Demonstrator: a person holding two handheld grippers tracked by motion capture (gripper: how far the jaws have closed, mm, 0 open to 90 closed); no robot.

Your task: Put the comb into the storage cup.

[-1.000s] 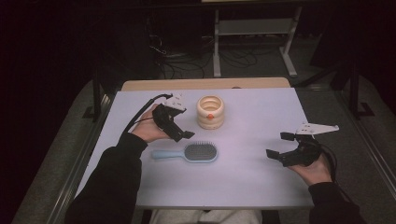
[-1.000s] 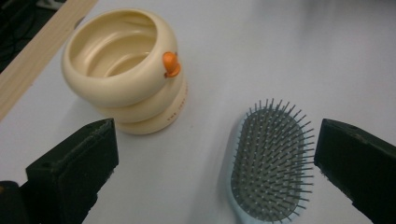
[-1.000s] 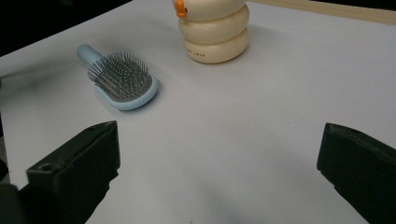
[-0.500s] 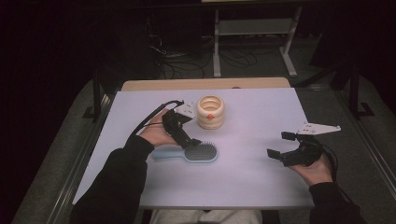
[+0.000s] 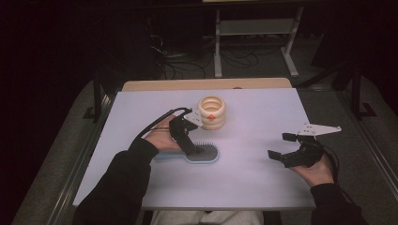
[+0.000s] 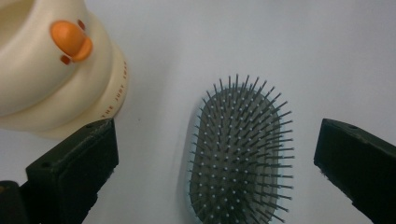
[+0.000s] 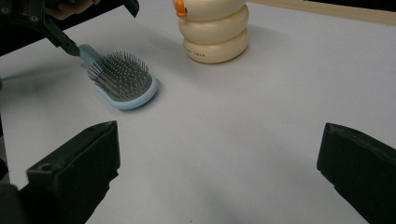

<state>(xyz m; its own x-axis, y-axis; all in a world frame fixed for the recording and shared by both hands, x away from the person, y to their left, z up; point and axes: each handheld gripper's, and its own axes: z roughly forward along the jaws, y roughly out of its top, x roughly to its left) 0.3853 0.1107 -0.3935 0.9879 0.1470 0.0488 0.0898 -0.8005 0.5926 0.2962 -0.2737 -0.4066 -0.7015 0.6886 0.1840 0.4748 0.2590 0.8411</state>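
A light blue hairbrush (image 5: pixel 202 153) with dark bristles lies flat on the white table, its handle under the person's left hand. In the left gripper view the brush head (image 6: pixel 240 149) sits between the wide-apart jaws, bristles up. My left gripper (image 5: pixel 193 149) is open, tilted down over the brush head. A cream ribbed cup with an orange duck beak (image 5: pixel 211 112) stands just behind it, also seen as the duck cup (image 6: pixel 51 70) and the duck cup (image 7: pixel 215 28). My right gripper (image 5: pixel 283 149) is open and holds nothing, hovering at the table's right side. From there the brush (image 7: pixel 123 79) lies far left.
The white table top (image 5: pixel 253 178) has a wooden strip (image 5: pixel 206 84) along its far edge. Beyond it stand a metal shelf frame (image 5: pixel 253 33) and floor cables (image 5: pixel 178 61) in the dark. Grey floor borders both table sides.
My left gripper has moved from beside the duck cup toward the near side and down, and now stands over the brush head. The right gripper has barely moved.
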